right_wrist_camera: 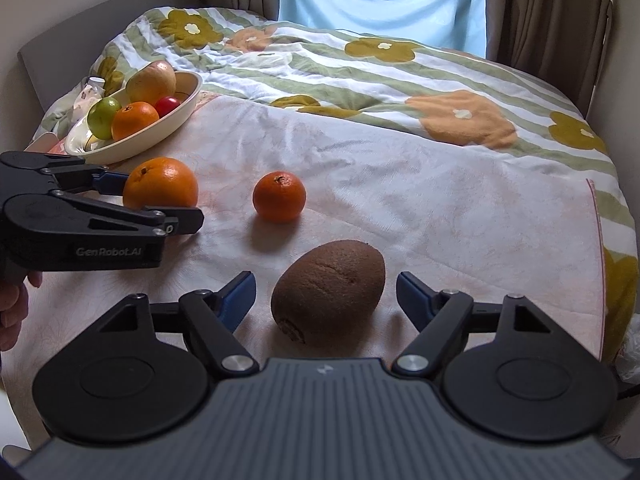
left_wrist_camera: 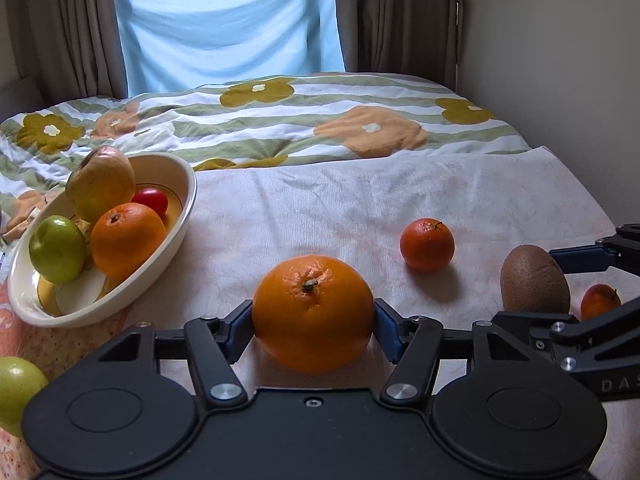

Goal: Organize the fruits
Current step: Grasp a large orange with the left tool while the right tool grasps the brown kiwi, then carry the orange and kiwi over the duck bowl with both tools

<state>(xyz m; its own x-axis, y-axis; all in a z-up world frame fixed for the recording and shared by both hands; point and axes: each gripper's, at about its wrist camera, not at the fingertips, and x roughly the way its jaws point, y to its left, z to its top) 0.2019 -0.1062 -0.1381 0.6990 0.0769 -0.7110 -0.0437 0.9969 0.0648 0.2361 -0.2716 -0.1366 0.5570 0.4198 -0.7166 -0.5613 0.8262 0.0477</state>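
Orange peel fills the gap of the left gripper (left_wrist_camera: 314, 330): the large orange (left_wrist_camera: 313, 314) sits on the pale cloth (left_wrist_camera: 320, 208) with a blue pad against each flank, so it is clamped there. Its underside and the pad faces are hidden by the fruit's own bulge. In the right wrist view the same orange (right_wrist_camera: 161, 184) is seen side-on, its lower part covered by the near black finger (right_wrist_camera: 176, 220), and the left gripper (right_wrist_camera: 156, 200) is cut off at the frame's left edge, where part of a hand (right_wrist_camera: 14, 304) shows.

Between the fingers of the right gripper (right_wrist_camera: 326, 298) lies the brown kiwi (right_wrist_camera: 329, 292), tilted on the cloth, with clear gaps on both sides; the jaws stand apart and nothing is gripped. In the left wrist view the kiwi (left_wrist_camera: 535, 280) is partly masked by that gripper's black linkage, and only the upper part of 1 small mandarin (left_wrist_camera: 600, 300) shows behind it.

A second mandarin (right_wrist_camera: 279, 197) rests alone on the cloth, well apart from both grippers, between the orange and the kiwi.

Further left stands the cream bowl (left_wrist_camera: 188, 216), tipped on the bedding, holding 1 orange (left_wrist_camera: 127, 238), 1 green apple (left_wrist_camera: 58, 249), 1 yellowish pear-like fruit (left_wrist_camera: 101, 184) and 1 small red fruit (left_wrist_camera: 151, 200) that is half hidden. Another green apple (left_wrist_camera: 18, 392) is cut off at the lower left edge. Beyond, the flowered quilt (left_wrist_camera: 280, 120) runs to the curtains (left_wrist_camera: 224, 20).
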